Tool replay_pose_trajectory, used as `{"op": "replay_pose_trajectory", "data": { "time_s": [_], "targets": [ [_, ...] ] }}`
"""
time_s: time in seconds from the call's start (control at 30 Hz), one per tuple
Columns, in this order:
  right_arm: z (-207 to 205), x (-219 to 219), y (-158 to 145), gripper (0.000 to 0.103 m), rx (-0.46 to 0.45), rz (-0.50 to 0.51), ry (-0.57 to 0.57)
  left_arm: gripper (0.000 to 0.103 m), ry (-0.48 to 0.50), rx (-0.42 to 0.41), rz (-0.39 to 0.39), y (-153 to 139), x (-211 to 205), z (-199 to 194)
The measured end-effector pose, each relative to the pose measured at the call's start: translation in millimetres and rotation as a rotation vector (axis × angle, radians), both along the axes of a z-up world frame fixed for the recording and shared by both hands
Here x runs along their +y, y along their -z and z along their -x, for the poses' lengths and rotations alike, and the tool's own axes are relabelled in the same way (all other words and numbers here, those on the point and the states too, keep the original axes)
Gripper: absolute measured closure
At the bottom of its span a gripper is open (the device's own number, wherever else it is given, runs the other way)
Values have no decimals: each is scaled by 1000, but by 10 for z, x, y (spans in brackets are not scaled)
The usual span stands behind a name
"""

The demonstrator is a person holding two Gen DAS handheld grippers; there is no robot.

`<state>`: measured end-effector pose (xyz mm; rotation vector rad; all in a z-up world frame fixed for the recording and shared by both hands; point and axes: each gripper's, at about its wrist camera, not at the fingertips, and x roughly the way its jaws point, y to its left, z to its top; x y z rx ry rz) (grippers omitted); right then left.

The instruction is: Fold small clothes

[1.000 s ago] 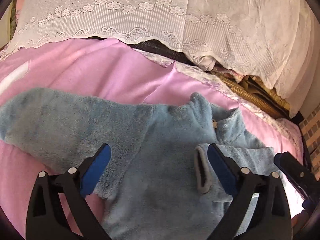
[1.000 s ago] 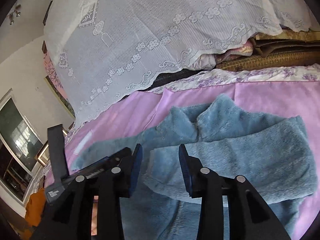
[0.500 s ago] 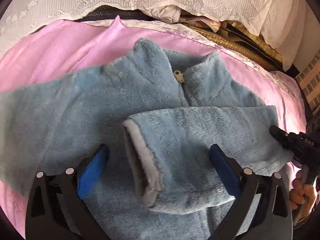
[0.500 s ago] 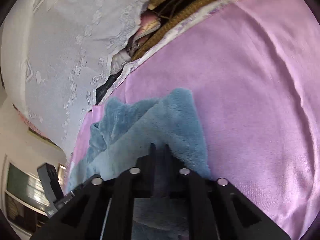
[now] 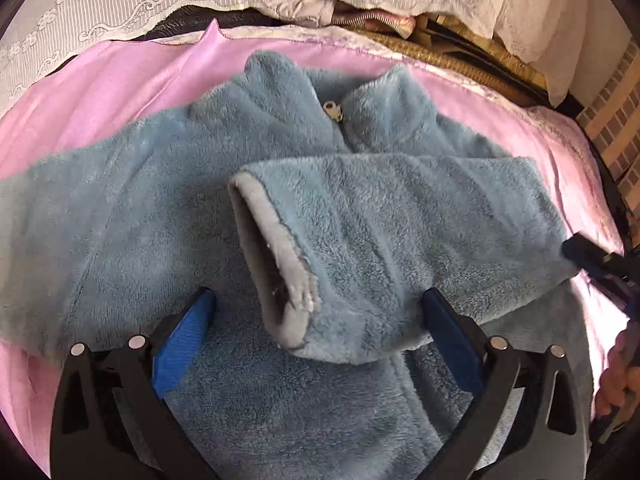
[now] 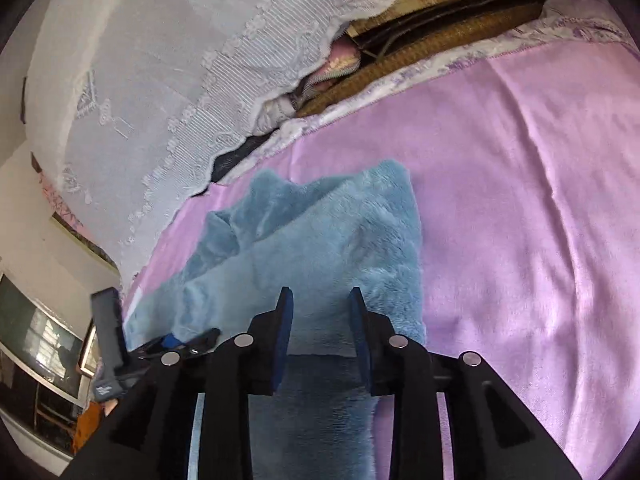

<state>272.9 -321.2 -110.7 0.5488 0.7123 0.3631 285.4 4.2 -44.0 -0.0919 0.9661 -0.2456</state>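
A small blue fleece jacket (image 5: 168,216) lies front up on a pink blanket (image 5: 100,88), its collar and zip pull (image 5: 333,111) at the far side. Its right sleeve (image 5: 400,248) is folded across the chest, with the grey-lined cuff (image 5: 276,264) facing me. My left gripper (image 5: 316,320) is open wide just above the cuff and holds nothing. In the right wrist view my right gripper (image 6: 320,312) is partly open at the jacket's right edge (image 6: 340,248), with fleece between its fingers and not pinched. The other sleeve lies out to the left.
A white lace cover (image 5: 120,4) hangs over piled bedding and woven mats (image 5: 440,56) behind the blanket. A brick wall (image 5: 616,120) stands at the right. In the right wrist view bare pink blanket (image 6: 520,220) lies to the right of the jacket.
My right gripper closed on the jacket's right edge, then opened partway. My left gripper moved right and forward from over the left sleeve to the folded cuff, staying open.
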Motion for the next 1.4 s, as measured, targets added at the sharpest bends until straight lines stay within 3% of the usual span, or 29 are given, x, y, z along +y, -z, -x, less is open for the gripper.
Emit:
{"op": "replay_pose_trajectory", "data": {
  "time_s": [0.07,0.17,0.3,0.37,0.4,0.47,0.53,0.63,0.73,0.8,0.9,0.97,1.07,1.3,1.4],
  "targets": [
    [-27,-81,91,94,15,-39,11,4,-2,0,9,5,19,6],
    [40,-133,42,94,14,-69,31,4,-9,-10,11,-26,43,43],
    [277,135,-343,82,-111,38,0,4,-77,-44,15,-175,286,199],
    [337,372,-426,49,-135,94,-50,4,-129,-61,12,-243,515,292],
    [332,482,-408,45,-123,132,-70,4,-154,-59,27,-260,664,336],
    [244,661,-234,43,-60,215,-93,4,-236,-42,74,-270,1007,405],
    [158,643,-23,45,-3,206,-88,5,-341,-9,157,-266,1407,474],
    [253,530,-146,48,-33,141,-68,5,-408,49,266,-243,1962,615],
    [387,656,-310,46,-98,165,-70,5,-477,52,261,-230,2511,870],
    [458,918,-398,46,-128,197,-121,5,-565,42,251,-191,2877,1059],
    [574,1467,-498,46,-163,256,-227,4,-648,45,370,-53,3355,1214],
    [642,1842,-580,46,-188,289,-285,4,-669,27,470,20,3576,1216],
    [671,2410,-664,46,-207,336,-357,4,-710,-16,549,42,3792,1157],
    [561,3771,-569,45,-216,516,-486,6,-701,-54,623,72,4036,956],
    [514,4300,-487,38,-243,594,-517,25,-696,-54,614,59,4091,896]
  ]
}}
